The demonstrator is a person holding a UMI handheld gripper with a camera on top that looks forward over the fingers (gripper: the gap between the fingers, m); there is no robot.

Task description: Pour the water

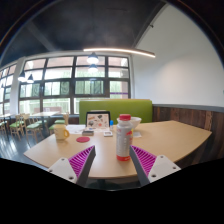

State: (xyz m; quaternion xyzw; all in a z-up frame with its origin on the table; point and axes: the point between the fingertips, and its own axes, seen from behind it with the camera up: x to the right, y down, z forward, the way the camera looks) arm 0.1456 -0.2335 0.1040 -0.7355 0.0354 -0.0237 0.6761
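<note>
Step in hand: approach to the bottle [124,139]. My claw [112,160] is spread wide, holding nothing; the bottle stands upright on the table [170,140], between my fingertips with a gap on each side. A yellow cup [60,130] sits well apart. Next move, as I judge: advance slightly, then close both pads on the bottle's body
</note>
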